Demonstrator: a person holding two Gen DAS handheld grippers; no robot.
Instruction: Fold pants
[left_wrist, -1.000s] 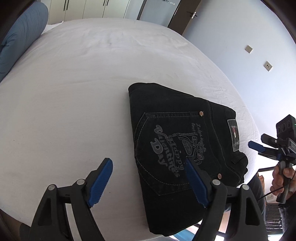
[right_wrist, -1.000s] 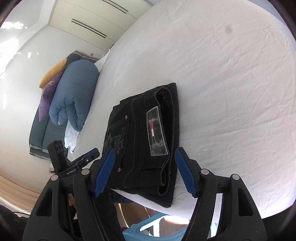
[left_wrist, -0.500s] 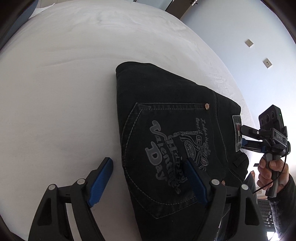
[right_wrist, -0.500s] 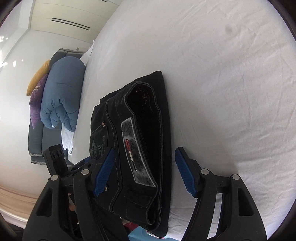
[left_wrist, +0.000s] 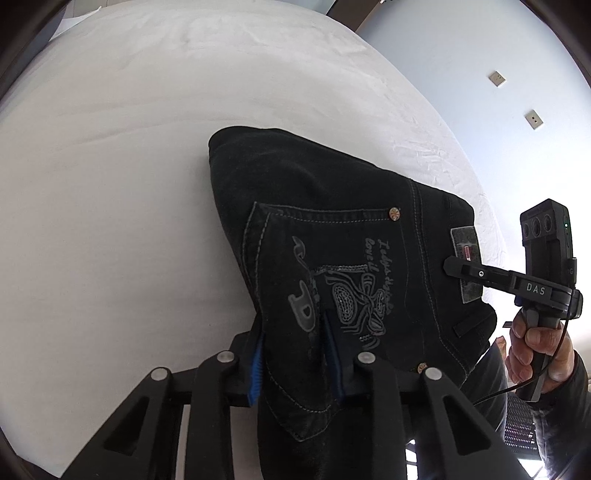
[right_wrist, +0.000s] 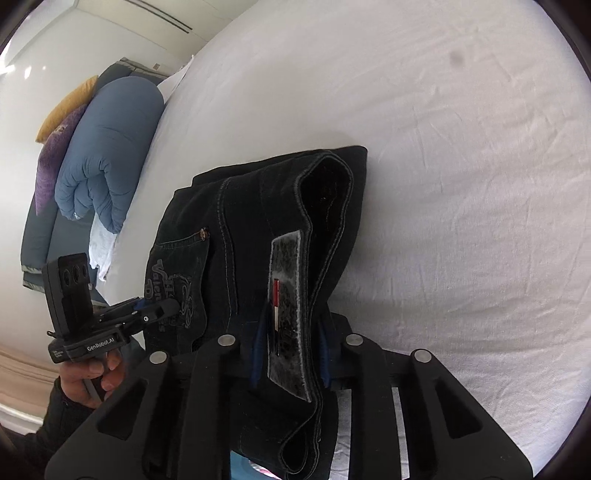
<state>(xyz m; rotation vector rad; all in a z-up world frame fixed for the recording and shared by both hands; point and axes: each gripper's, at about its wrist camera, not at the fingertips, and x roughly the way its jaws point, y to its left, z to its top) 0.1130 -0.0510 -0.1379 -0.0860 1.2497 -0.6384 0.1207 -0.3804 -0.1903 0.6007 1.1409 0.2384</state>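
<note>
Black jeans (left_wrist: 332, 229), folded compact, pocket embroidery up, on white bed (left_wrist: 129, 129), near edge bunched, lifted.

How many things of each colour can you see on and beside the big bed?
Black: 1, the folded pants, pinched by the left gripper and the right gripper
White: 1, the bed sheet
Blue: 1, the rolled duvet
Purple: 1, a cushion
Yellow: 1, a cushion
Total: 5
</note>
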